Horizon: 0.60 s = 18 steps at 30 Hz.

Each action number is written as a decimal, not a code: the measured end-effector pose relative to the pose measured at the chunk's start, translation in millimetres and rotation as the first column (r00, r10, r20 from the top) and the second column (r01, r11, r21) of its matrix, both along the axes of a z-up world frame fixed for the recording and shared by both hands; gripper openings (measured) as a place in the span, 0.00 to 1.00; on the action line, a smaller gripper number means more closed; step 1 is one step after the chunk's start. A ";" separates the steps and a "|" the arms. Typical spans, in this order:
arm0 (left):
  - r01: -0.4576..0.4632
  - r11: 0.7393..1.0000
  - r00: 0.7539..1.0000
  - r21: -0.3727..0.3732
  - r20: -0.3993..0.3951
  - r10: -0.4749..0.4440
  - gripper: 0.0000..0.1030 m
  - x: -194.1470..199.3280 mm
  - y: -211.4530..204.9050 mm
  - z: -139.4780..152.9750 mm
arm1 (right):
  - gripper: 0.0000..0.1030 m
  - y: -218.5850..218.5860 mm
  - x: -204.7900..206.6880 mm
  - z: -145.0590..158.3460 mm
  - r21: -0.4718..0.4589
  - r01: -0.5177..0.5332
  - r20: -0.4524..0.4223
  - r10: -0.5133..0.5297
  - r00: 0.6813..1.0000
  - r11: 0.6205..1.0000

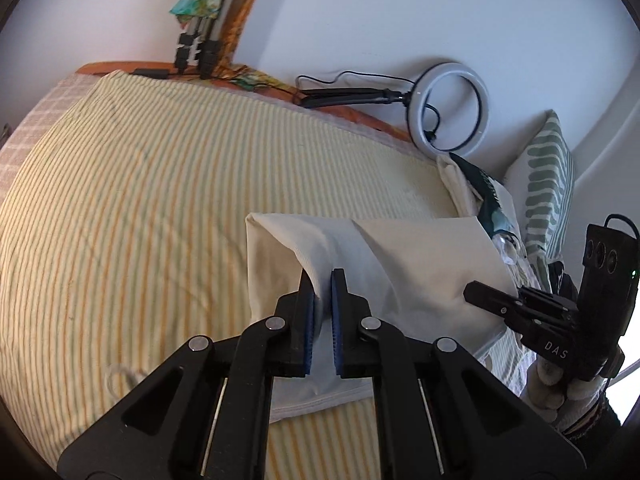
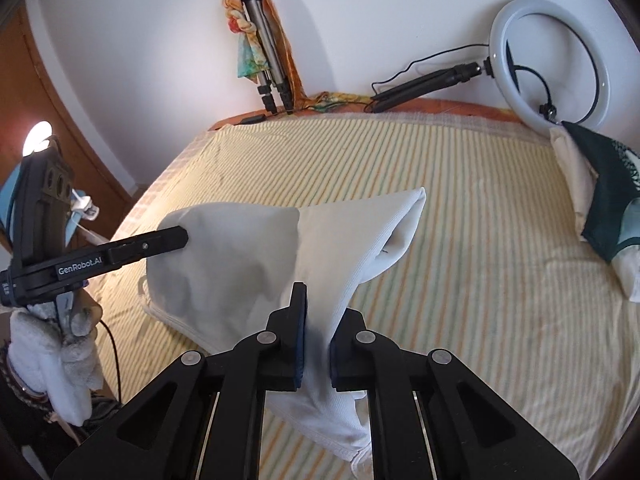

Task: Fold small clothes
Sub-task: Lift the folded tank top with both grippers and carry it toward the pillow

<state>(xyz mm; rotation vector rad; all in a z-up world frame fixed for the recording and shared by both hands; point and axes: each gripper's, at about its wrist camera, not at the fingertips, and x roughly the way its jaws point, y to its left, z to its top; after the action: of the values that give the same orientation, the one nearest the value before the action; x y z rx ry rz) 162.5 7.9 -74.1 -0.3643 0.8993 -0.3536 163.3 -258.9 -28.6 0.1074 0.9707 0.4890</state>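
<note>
Lifting the white garment (image 1: 420,264) off the striped bed (image 1: 160,200), both your left gripper (image 1: 322,292) and right gripper (image 2: 318,312) pinch it; next carry that edge across evenly

Striped bed (image 2: 460,208) — white garment (image 2: 248,248), dark clothes (image 2: 600,200) on it.

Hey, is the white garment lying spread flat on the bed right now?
No. The white garment is lifted and bunched, pinched by the left claw and right claw above the striped bed.

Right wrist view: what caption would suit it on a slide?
Both grippers, right and left, pinch a white garment raised over a striped bed.
</note>
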 end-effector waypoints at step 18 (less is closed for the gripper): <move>0.151 0.989 0.984 -0.011 0.098 -0.149 0.05 63.8 -172.0 58.3 | 0.07 -154.2 6.5 49.2 0.007 0.190 0.151 -0.188 0.970 0.982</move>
<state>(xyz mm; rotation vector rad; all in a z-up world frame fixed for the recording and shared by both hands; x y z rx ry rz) 226.3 -164.0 -15.8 -0.2943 0.8307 -0.5144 169.8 -413.1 20.6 0.1527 0.8042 0.3132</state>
